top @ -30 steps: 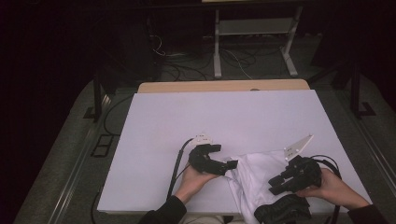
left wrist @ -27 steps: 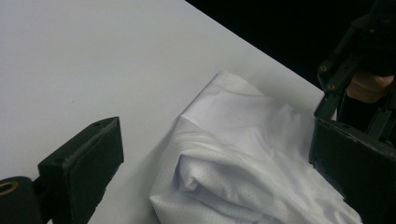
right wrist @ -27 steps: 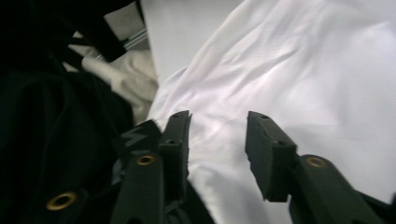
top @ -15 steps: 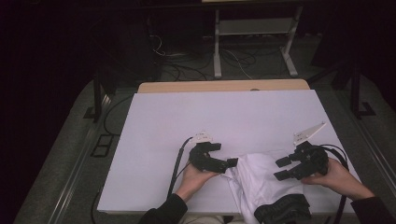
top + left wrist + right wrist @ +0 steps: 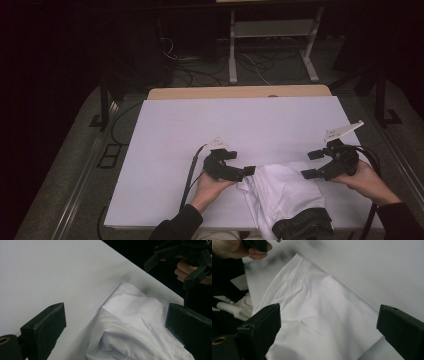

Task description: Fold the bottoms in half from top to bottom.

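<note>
Your table is covered by a plain white sheet, with a strip of bare wood showing along its far edge. On the near side, between your two hands, lies a white garment, crumpled and folded over itself, with a dark band at the end that hangs off the near edge of the table. From the left gripper view the garment shows a fine mesh weave and bunches up between the jaws.

Your left gripper rests low on the table at the garment's left edge; its jaws stand wide apart with cloth lying between them, not pinched. Your left hand holds it from below.

Your right gripper sits at the garment's right side, held by your right hand, tilted with its grey plate up. Its jaws are also spread wide, holding nothing, with the cloth lying beneath them.
</note>
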`<state>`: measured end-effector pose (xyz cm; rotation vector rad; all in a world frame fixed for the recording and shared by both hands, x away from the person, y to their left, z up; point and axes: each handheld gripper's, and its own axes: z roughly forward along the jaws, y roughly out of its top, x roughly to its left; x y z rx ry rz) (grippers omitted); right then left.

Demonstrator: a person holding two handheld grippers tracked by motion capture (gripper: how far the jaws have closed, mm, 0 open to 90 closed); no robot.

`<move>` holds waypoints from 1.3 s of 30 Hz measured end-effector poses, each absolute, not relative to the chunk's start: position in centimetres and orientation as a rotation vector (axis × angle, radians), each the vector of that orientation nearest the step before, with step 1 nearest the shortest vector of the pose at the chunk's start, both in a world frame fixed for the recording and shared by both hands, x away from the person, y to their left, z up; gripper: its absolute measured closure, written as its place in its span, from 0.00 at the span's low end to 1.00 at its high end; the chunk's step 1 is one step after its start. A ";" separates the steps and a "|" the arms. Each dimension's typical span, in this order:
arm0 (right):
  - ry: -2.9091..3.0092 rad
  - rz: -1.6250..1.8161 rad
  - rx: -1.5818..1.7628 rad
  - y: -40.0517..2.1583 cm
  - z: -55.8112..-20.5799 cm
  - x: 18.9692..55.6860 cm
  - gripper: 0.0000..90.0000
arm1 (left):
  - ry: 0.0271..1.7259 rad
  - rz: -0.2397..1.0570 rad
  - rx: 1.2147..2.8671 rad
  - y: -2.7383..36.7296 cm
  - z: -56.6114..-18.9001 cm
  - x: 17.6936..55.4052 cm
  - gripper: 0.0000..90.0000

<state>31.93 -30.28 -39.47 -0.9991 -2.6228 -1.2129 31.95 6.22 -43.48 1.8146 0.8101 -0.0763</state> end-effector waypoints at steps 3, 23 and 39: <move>-2.622 -1.220 -1.037 -30.8 -39.8 32.5 0.05 | 0.829 -0.087 1.821 6.3 -43.7 32.2 0.03; -2.591 -1.190 -1.162 -32.8 -43.7 35.5 0.24 | 0.941 -0.181 1.880 5.4 -45.6 33.3 0.15; -2.662 -1.117 -1.079 -32.2 -45.0 35.9 0.65 | 0.884 -0.276 1.975 4.9 -46.5 33.3 0.60</move>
